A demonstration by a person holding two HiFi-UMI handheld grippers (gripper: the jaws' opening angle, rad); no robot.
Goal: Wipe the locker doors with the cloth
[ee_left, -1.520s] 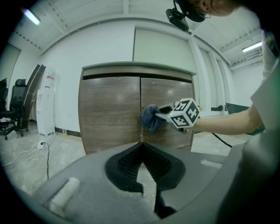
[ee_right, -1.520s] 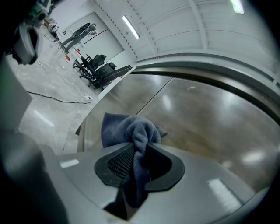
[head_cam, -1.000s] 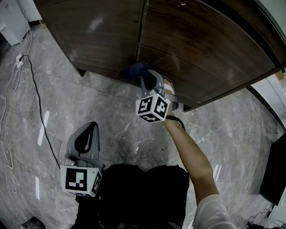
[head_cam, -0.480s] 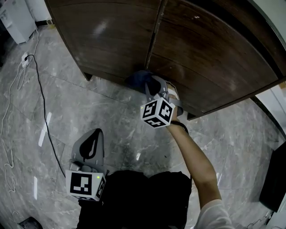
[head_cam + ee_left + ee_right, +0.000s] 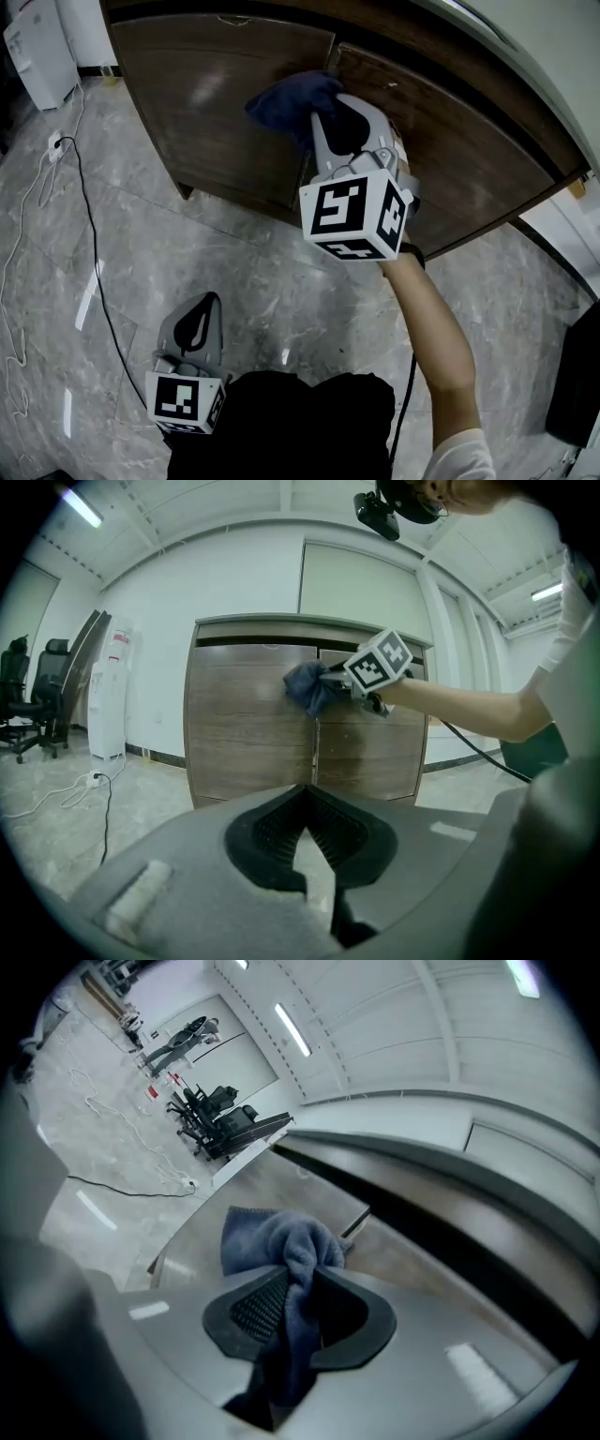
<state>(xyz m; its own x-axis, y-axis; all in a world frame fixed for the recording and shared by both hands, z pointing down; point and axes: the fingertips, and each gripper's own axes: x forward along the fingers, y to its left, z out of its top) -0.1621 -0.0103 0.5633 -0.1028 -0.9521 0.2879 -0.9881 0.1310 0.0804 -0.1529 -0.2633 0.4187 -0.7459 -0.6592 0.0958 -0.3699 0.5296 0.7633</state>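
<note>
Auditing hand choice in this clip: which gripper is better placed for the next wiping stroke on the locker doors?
Right. The right gripper is shut on the blue cloth, up at the locker doors near their seam. The left gripper hangs low over the floor, jaws together, empty.

You are lifting your right gripper (image 5: 323, 127) and dragging the blue cloth (image 5: 289, 99) up along the seam between the two locker doors (image 5: 216, 112). It is leaving their bottom edge by the floor (image 5: 234, 262) and nearing their top. Your arm (image 5: 436, 328) is reaching higher, and the marker cube (image 5: 356, 214) is looming larger in the head view.
</note>
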